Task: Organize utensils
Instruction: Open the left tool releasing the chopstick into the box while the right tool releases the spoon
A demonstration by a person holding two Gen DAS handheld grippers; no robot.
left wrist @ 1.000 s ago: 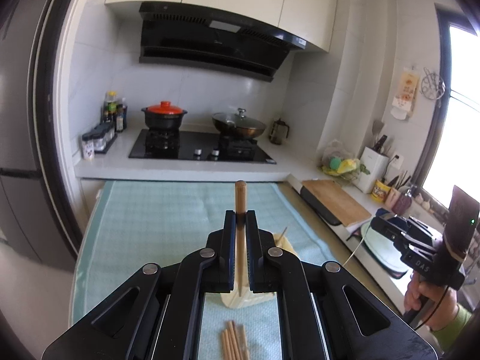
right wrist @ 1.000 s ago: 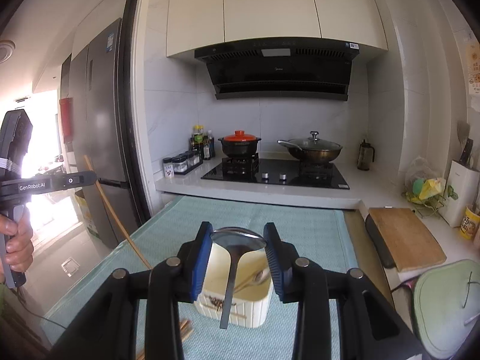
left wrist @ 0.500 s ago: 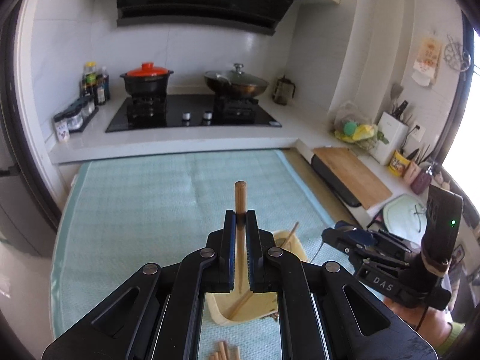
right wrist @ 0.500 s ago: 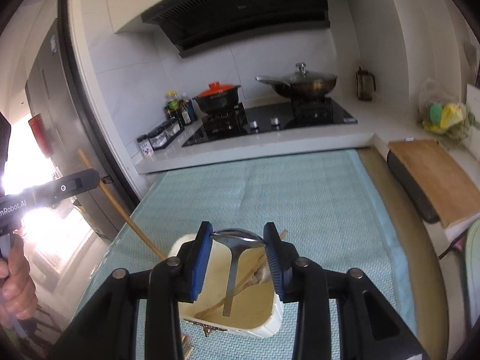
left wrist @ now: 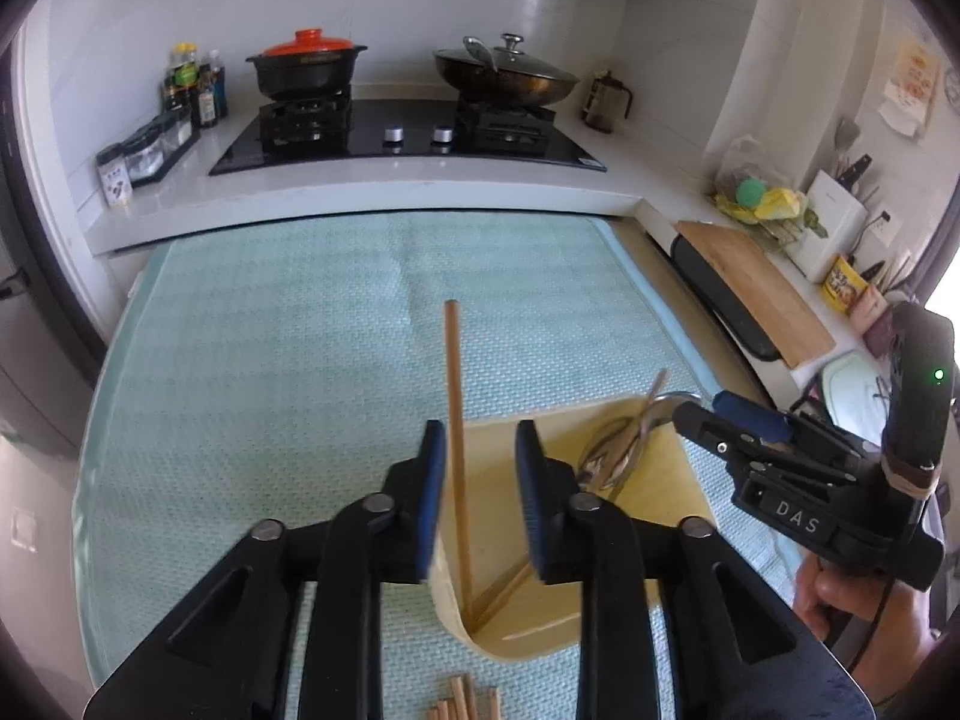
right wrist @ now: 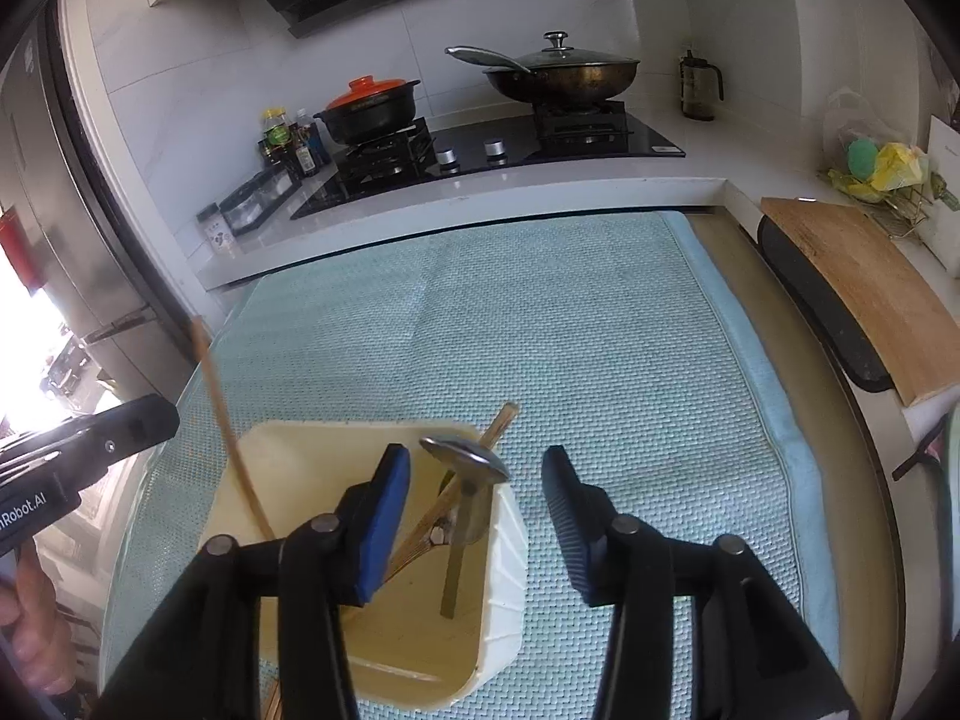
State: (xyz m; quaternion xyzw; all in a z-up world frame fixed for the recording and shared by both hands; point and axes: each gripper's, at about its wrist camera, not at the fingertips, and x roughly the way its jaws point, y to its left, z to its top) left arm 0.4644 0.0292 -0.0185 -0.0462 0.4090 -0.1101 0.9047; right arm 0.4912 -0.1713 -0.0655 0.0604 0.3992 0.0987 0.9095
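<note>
We see both claws opening: left claw (left wrist: pixel 480 483) frees the chopstick (left wrist: pixel 456 420), right claw (right wrist: pixel 477 510) the ladle (right wrist: pixel 465 468), into the holder (right wrist: pixel 504 546).

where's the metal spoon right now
In the right wrist view, the metal spoon stands bowl-up inside the cream bin, against its right wall, between the right gripper's opening jaws.

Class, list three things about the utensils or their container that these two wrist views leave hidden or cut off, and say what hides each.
1. Left wrist view: the loose wooden chopsticks on the mat are cut off by the bottom edge.
2. Right wrist view: the near wall of the cream plastic utensil container is hidden behind the right gripper.
3. Left wrist view: the metal spoons overlap, so their number is unclear.
</note>
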